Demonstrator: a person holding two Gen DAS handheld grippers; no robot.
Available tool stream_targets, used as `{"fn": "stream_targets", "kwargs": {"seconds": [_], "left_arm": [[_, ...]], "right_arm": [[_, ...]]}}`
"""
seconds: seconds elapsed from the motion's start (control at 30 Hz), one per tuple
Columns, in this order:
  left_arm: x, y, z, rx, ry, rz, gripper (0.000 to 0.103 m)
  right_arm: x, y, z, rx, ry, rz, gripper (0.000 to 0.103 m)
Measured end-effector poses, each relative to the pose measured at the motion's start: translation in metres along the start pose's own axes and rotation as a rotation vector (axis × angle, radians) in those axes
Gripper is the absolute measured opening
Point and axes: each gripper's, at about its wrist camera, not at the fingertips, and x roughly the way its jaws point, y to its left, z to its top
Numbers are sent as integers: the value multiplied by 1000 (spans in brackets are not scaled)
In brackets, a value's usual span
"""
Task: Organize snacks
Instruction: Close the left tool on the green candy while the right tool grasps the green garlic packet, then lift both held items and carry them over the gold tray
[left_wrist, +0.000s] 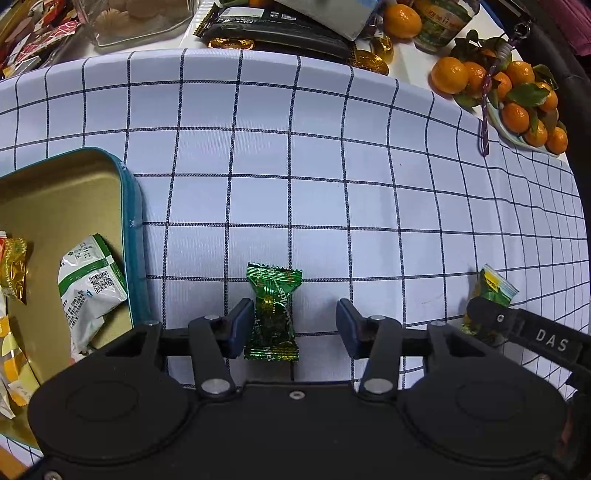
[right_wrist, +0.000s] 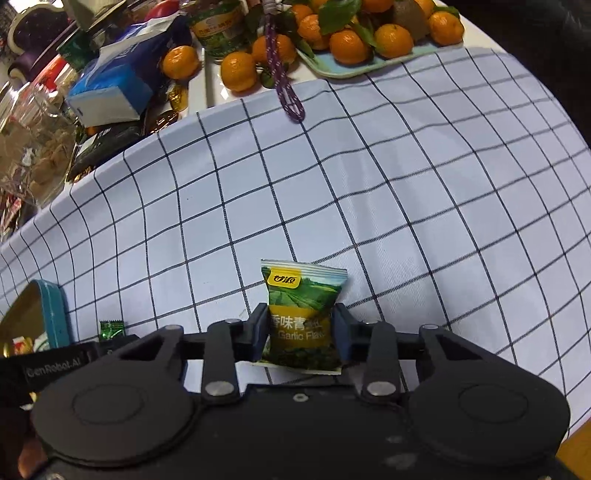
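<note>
Partly hidden, the pea packet (right_wrist: 303, 317) sits clamped in the right gripper (right_wrist: 301, 332).

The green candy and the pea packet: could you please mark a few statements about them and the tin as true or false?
1. The right gripper is closed on the garlic pea packet. True.
2. The left gripper is clamped on the green candy. False: its jaws stand open, and only one finger is beside the candy.
3. The tin is empty. False: it holds several wrapped snacks.
4. The green candy lies on the checked cloth. True.
</note>
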Motion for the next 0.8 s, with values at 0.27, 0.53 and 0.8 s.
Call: {"fn": "stream_targets", "kwargs": {"seconds": [0.27,0.53,0.8], "left_arm": [[3,-4,-2,25,-14,26,28],[-4,-8,-4,52,-62,22,23],[-24,-5,-8,54,-99,-1,23]], "right_arm": [[-8,-5,-1,19,-11,-36,38],[-23,-6,-1,8,-30,-61,38],[-38,-4,-5,18,-53,-78,38]]}}
